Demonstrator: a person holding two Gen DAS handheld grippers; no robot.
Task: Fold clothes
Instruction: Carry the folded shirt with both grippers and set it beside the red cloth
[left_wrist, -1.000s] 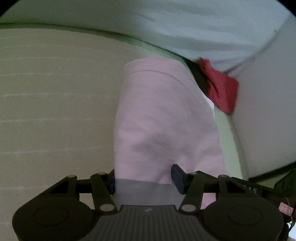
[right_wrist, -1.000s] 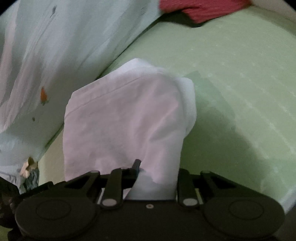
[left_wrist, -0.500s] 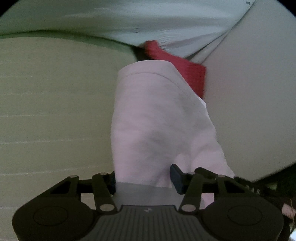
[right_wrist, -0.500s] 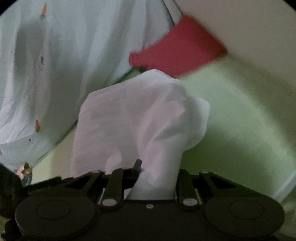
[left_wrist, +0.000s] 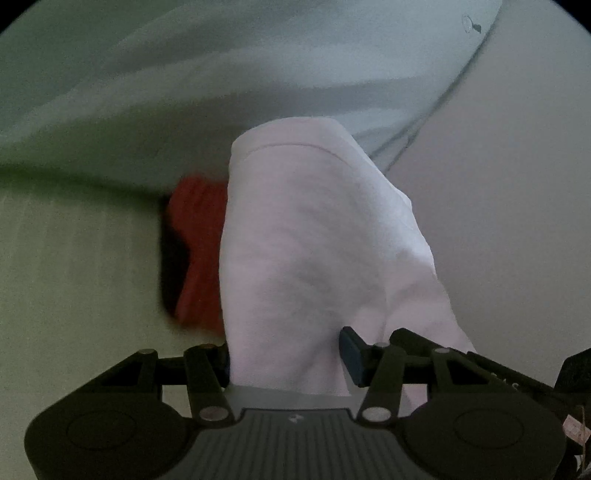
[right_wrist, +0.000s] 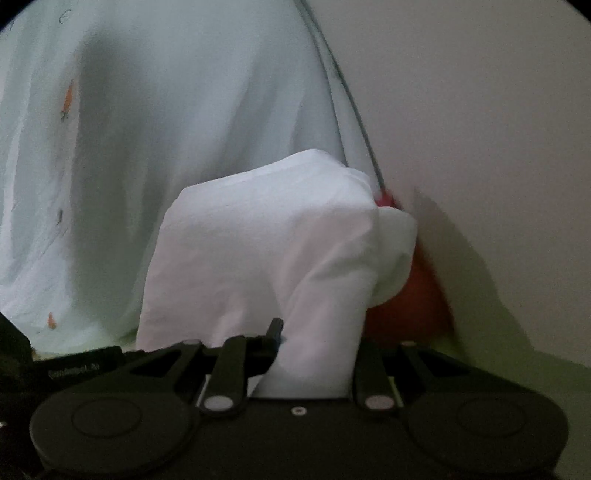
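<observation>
Both the left gripper and right gripper have their jaws closed on the pale pink garment, carrying it bunched ahead of the jaws toward the red cloth, apparently for stacking, which calls for lowering and releasing.

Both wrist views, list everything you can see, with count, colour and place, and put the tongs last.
folded garment: one, white with a pinkish tint, held up in the middle of both views.
red cloth: one, red, on the green surface behind the garment, blurred.
bed surface: one, pale green, under the red cloth.
printed sheet: one, pale bluish white with small orange marks, draped behind the garment.
wall: one, off-white, on the right of both views.
left tongs: one, black, shut on the garment's lower edge.
right tongs: one, black, shut on the garment's lower edge.
</observation>
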